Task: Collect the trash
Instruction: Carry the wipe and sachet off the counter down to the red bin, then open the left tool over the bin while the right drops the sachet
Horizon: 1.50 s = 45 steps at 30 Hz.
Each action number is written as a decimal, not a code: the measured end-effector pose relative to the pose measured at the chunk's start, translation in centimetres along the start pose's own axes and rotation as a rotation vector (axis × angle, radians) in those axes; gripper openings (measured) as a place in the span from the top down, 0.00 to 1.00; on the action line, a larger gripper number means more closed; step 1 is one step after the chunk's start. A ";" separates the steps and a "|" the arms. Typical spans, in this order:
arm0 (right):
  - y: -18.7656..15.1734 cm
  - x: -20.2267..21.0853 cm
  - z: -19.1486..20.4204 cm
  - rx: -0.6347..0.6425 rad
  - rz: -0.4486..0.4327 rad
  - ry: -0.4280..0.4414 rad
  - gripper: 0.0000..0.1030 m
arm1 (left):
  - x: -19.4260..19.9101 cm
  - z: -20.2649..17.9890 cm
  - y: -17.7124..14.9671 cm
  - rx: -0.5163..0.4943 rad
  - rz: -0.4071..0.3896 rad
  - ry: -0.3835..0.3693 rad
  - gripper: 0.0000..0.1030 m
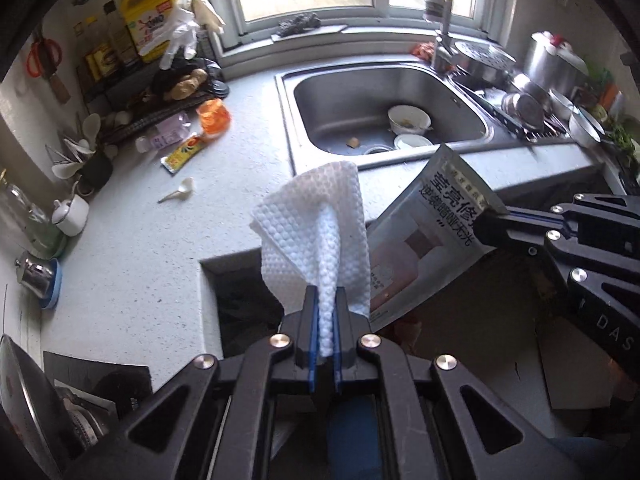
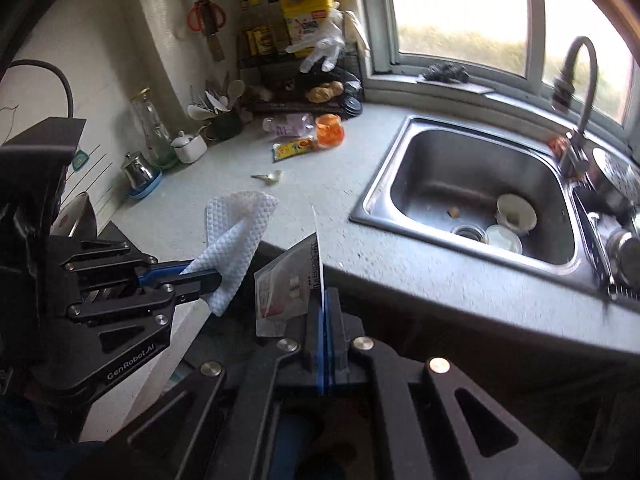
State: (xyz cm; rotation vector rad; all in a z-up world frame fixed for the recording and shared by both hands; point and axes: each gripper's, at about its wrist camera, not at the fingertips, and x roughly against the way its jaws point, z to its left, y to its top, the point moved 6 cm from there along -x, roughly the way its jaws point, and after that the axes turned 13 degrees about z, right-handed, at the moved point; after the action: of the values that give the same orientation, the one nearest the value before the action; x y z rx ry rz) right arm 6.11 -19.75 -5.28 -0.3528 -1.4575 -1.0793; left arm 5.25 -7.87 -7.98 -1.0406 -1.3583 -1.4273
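Left gripper: pressed together on a white paper towel; the towel stands up out of the jaws, long axis running toward 12 o'clock in the left wrist view, top folded over.
Right gripper: pinching a flat silver packet by its edge; in the right wrist view the packet is seen edge-on, its thin edge rising toward 12 o'clock.
Packet from the left: in the left wrist view the packet slants from 7 o'clock up to 1 o'clock, its printed face showing, just beside the towel.
Where both sit: off the front edge of the counter, at the notch in that edge, not touching the worktop.
Counter edge: runs from 9 o'clock across to 3 o'clock in the right wrist view, under both pieces of trash.
Open room: bare grey worktop between the grippers and the sink.
Left on the counter: a yellow wrapper, an orange cup and a small white spoon, well apart from the grippers at 11 o'clock.
Sink: bowls lie in it near the drain.
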 end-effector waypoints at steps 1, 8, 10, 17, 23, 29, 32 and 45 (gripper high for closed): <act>-0.7 -0.4 -0.5 -0.027 0.010 -0.008 0.99 | -0.9 -0.8 -0.2 -0.025 0.023 -0.012 0.95; -4.8 -5.8 -5.4 -0.248 0.104 -0.059 0.99 | -9.3 -5.5 -1.0 -0.121 0.195 -0.118 0.95; -6.3 -7.9 -6.8 -0.301 0.141 -0.062 0.99 | -12.1 -6.4 -1.3 -0.137 0.227 -0.132 0.95; -10.1 -15.1 -10.2 -0.397 0.188 -0.071 0.99 | -21.9 -9.0 -2.1 -0.139 0.287 -0.194 0.95; -12.5 -21.1 -13.4 -0.471 0.214 -0.106 0.99 | -30.6 -10.7 -3.2 -0.120 0.339 -0.226 0.95; -15.6 -27.6 -16.8 -0.508 0.247 -0.119 0.99 | -38.5 -13.0 -3.8 -0.143 0.368 -0.212 0.95; -17.0 -30.3 -18.5 -0.534 0.253 -0.106 0.99 | -41.7 -14.1 -4.1 -0.155 0.393 -0.221 0.95; -21.9 -33.8 -23.4 -0.610 0.283 -0.102 0.99 | -48.0 -16.6 -4.5 -0.228 0.461 -0.196 0.42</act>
State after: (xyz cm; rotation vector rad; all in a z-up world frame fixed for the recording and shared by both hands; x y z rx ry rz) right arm 11.72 -36.65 -48.29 -1.0264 -1.0928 -1.2671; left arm 13.43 -22.08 -56.30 -1.5621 -1.0096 -1.1687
